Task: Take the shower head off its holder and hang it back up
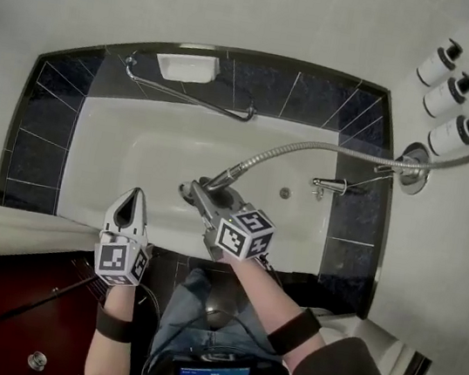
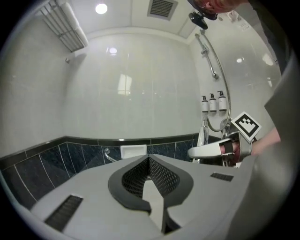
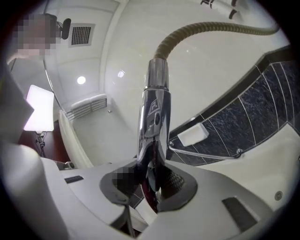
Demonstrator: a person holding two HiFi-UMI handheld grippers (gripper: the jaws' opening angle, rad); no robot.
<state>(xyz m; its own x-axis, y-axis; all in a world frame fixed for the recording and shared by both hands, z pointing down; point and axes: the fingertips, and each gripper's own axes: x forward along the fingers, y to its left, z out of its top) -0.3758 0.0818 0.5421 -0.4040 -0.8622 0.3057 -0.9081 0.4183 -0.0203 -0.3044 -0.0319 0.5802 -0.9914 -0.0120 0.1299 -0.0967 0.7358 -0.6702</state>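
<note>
Over the bathtub [image 1: 137, 136], the hose [image 1: 311, 148] runs in from 3 o'clock to the shower head [image 1: 216, 190], which is off its holder. The right gripper [image 3: 150, 183] is clamped on its chrome handle, long axis running 6 to 12 o'clock out of the jaws. In the left gripper view, what I take for the holder [image 2: 198, 18] tops the wall rail [image 2: 213, 58], near 12 o'clock from the right gripper and well apart, so the lift looks like that hand's job; the left gripper [image 2: 149, 164] is clenched on nothing.
</note>
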